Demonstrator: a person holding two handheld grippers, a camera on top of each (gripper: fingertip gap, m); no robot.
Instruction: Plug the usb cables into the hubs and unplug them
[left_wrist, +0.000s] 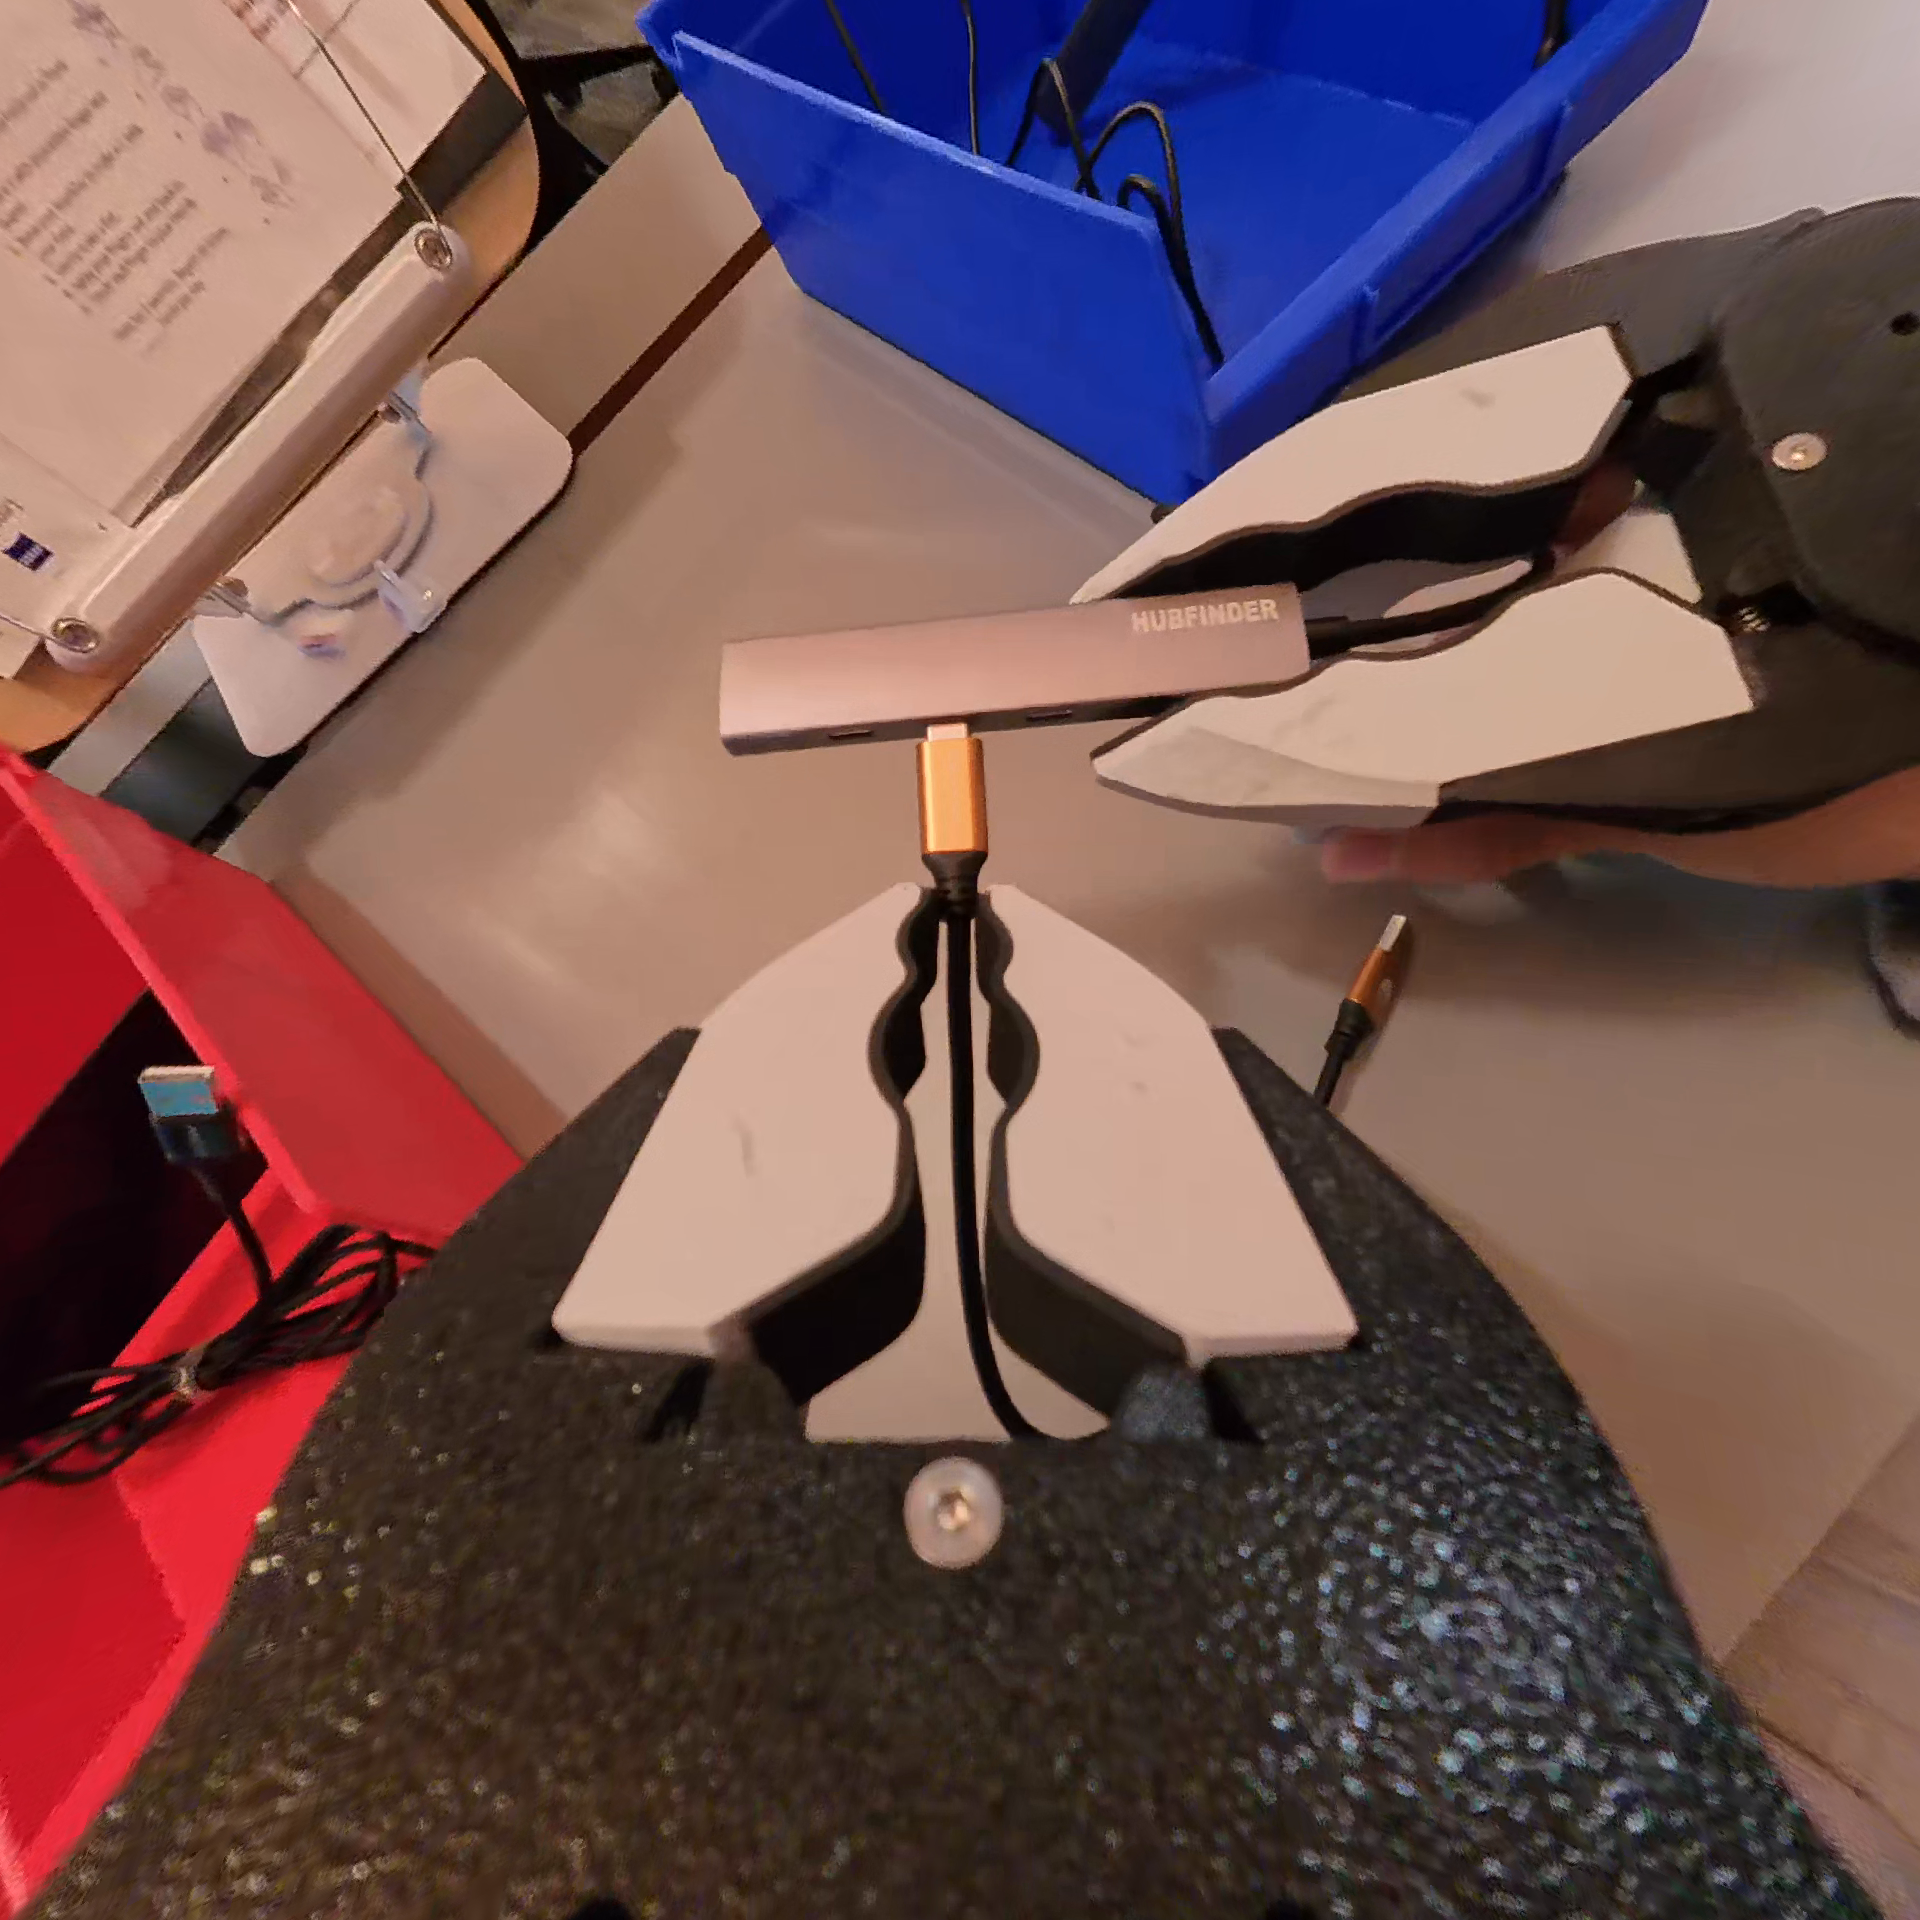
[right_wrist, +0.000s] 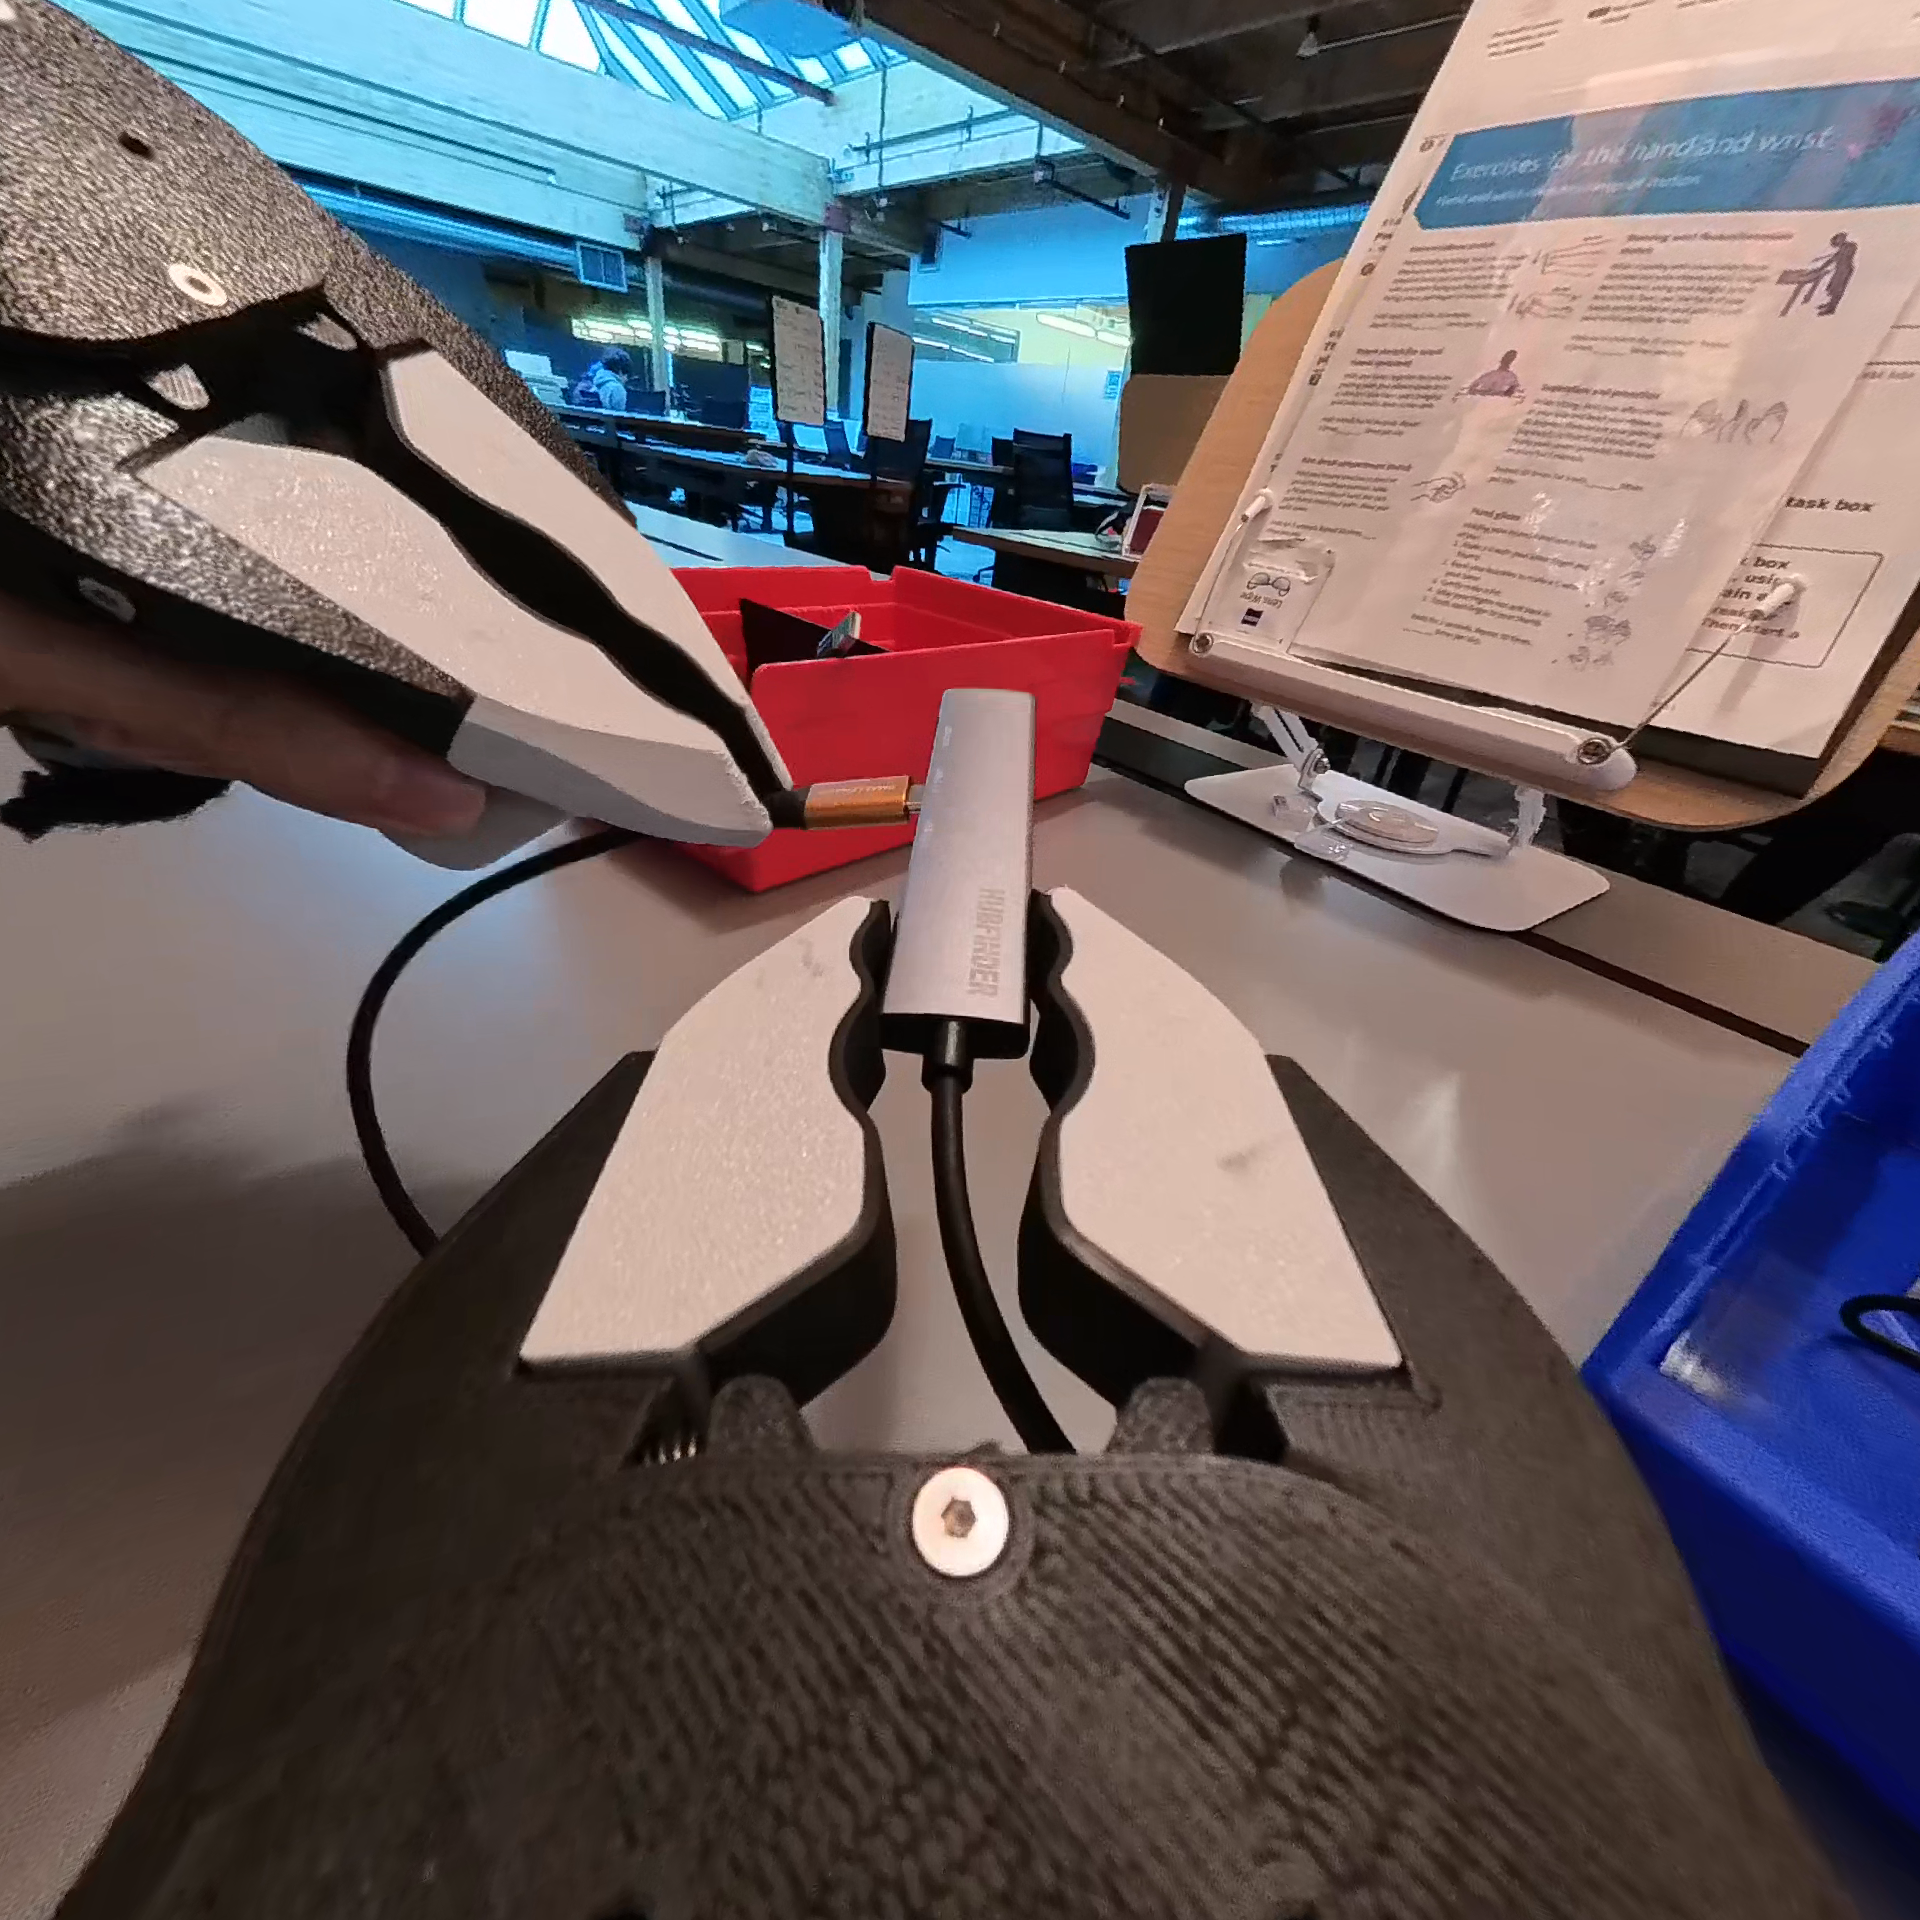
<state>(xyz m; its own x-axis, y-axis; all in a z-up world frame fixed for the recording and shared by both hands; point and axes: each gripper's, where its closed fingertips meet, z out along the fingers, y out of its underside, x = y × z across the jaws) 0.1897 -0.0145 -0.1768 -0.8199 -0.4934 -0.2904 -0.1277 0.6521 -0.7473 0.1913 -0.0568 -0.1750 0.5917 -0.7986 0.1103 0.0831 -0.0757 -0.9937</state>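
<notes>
While both grippers hold their parts off the grey table (left_wrist: 644, 499), the plug sits at the hub's side port: the insertion or removal step.

Largest first: blue bin (left_wrist: 1039, 312) with loose black cables at the far edge, red bin (left_wrist: 156, 987) at the left with a bundled cable. Right gripper (right_wrist: 956, 925) is pinched on the cable end of the grey hub (left_wrist: 987, 665), which is held level in the air. Left gripper (left_wrist: 951, 899) is pressed together on the black cable just behind the gold-sleeved plug (left_wrist: 948, 795); a sliver of the metal tip shows, so seating looks partial. Second gold plug (left_wrist: 1377, 971) lies free on the table. Judged next: push or pull straight along the port axis, with the hub braced.
</notes>
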